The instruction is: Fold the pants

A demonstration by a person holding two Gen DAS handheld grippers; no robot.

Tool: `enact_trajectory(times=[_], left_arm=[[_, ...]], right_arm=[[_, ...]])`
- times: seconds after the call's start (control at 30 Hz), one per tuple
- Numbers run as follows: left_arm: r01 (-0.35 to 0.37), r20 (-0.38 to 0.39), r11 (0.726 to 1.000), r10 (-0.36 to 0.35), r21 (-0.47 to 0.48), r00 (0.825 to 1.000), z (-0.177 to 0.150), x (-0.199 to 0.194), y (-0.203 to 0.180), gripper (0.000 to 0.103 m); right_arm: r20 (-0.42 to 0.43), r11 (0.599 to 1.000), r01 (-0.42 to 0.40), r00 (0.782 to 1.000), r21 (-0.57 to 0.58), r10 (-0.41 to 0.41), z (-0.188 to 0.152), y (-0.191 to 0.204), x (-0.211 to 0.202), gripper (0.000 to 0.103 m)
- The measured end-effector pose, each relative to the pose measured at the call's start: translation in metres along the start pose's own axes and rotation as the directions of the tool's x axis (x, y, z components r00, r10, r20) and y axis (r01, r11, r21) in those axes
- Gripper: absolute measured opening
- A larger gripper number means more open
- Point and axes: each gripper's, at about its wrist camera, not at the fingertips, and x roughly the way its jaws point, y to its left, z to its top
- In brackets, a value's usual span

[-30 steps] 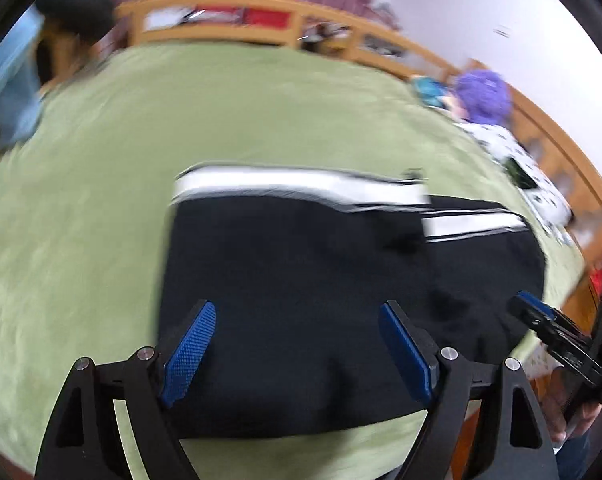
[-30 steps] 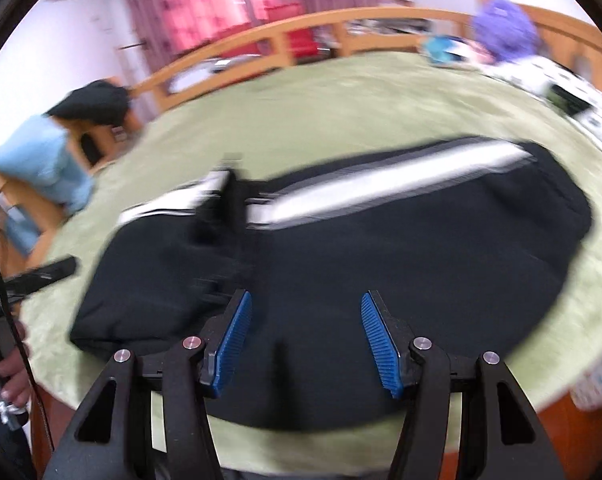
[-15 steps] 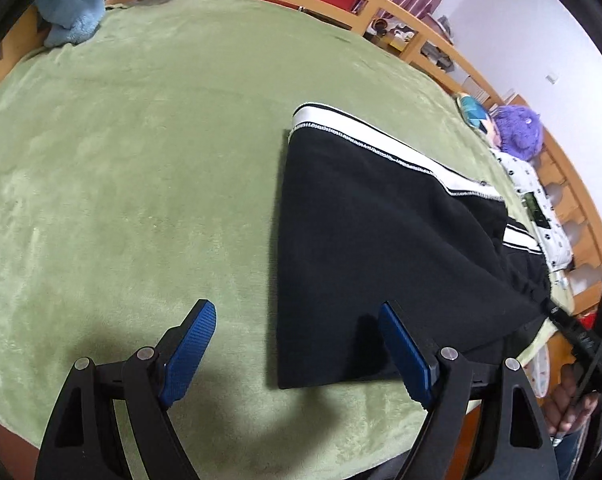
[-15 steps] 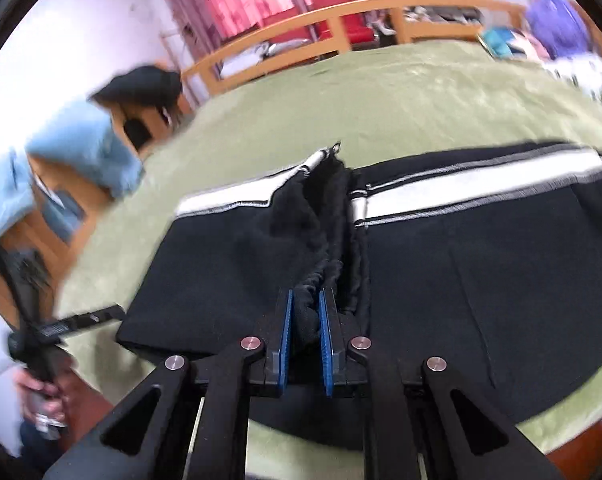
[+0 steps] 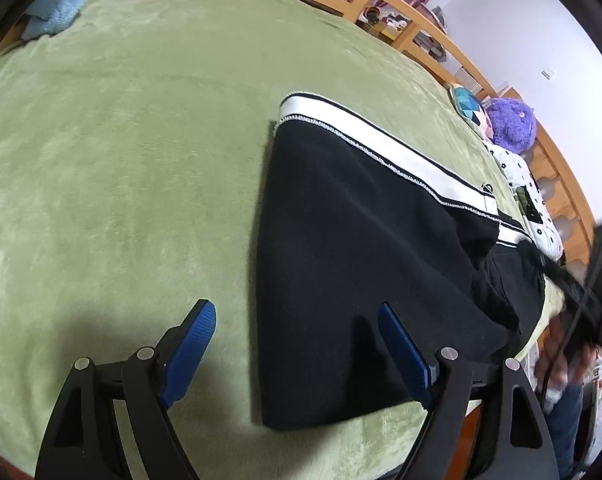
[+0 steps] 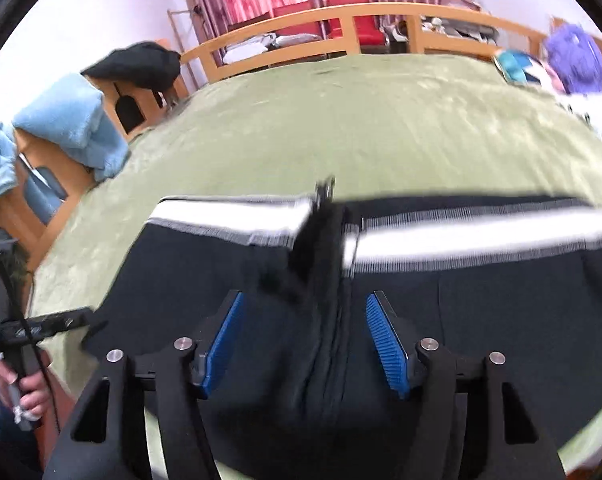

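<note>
Black pants [image 5: 353, 248] with a white side stripe [image 5: 381, 148] lie folded on the green blanket [image 5: 121, 152]. In the right wrist view the pants [image 6: 481, 320] spread across the near edge, with a raised fold of fabric [image 6: 321, 264] in the middle. My left gripper [image 5: 297, 356] is open, its right pad over the pants' near corner. My right gripper [image 6: 307, 344] is open, with its blue pads either side of the raised fold and nothing held.
A wooden bed rail [image 6: 341, 28] runs along the far side. A purple plush toy [image 5: 511, 124] and spotted cloth [image 5: 533, 200] lie at the right. Light blue towels [image 6: 69, 120] and a dark garment [image 6: 137, 64] hang at the left.
My right gripper was shut on the raised fold half a second ago and has opened and let it go. My left gripper stays open and has hardly moved.
</note>
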Motion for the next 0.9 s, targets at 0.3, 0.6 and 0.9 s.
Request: enact_trajectory(times=[0.3, 0.6, 0.9], left_arm=[[0.027, -0.046, 1.0, -0.026, 0.013, 0.999, 0.001, 0.019, 0.002, 0.082], [-0.008, -0.068, 0.999, 0.011, 0.053, 0.998, 0.002, 0.023, -0.005, 0.083], [-0.002, -0.071, 1.0, 0.004, 0.03, 0.997, 0.0, 0.019, -0.002, 0.083]], right_arm=[[-0.064, 0.994, 0.03, 0.997, -0.103, -0.037, 0.038, -0.006, 0.07, 0.012], [-0.15, 0.993, 0.072, 0.985, -0.091, -0.085, 0.039, -0.011, 0.095, 0.019], [-0.156, 0.999, 0.032, 0.987, 0.006, -0.03, -0.004, -0.013, 0.012, 0.052]])
